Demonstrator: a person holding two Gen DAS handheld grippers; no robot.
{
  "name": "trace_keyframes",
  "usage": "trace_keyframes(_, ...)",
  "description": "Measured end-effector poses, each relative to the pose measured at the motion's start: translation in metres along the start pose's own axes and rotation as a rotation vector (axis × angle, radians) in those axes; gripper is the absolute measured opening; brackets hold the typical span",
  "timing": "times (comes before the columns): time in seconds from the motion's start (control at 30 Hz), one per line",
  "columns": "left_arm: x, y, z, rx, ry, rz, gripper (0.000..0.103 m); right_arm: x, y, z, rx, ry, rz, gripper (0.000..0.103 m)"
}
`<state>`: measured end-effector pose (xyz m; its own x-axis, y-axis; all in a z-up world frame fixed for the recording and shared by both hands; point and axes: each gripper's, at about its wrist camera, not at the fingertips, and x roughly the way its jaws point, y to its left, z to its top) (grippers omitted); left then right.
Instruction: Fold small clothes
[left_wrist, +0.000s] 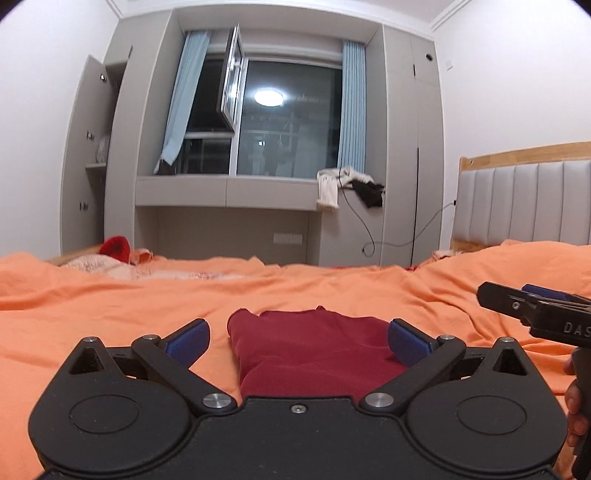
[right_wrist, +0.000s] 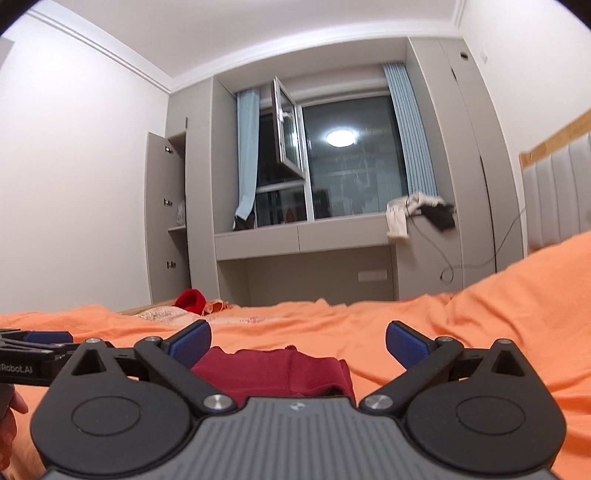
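Dark red cloth, a small garment (left_wrist: 310, 350) folded into a compact bundle, lies on the orange bedsheet (left_wrist: 110, 302) of a bed, just ahead of two hand-held tools. The left gripper (left_wrist: 298, 338) has its blue pads spread wide, holding nothing; the garment lies below the gap. The right gripper (right_wrist: 298, 343) is likewise spread and empty, with the cloth under its left pad. Both point roughly level across the bed, likely because the fold looks finished and the cloth has been let go. Lettering on the tools reads "DAS" and "Robot.AI", both cut off. More clothes (left_wrist: 110, 258) wait at the bed's far edge.
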<state>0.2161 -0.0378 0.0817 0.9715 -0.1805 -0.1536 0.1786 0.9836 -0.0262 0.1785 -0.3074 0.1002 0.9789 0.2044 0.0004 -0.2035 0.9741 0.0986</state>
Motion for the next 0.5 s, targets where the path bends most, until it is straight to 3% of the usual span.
trace_keyframes(0.17,-0.028,0.000,-0.012,-0.021,-0.007,0.026,0.102,-0.034,0.010,-0.008,-0.025,-0.013,-0.016,0.103)
trace_keyframes(0.5,-0.052,0.020,-0.031,-0.110,0.074,0.077,0.102,-0.074,0.024,-0.020,-0.022,0.013,-0.046,0.103)
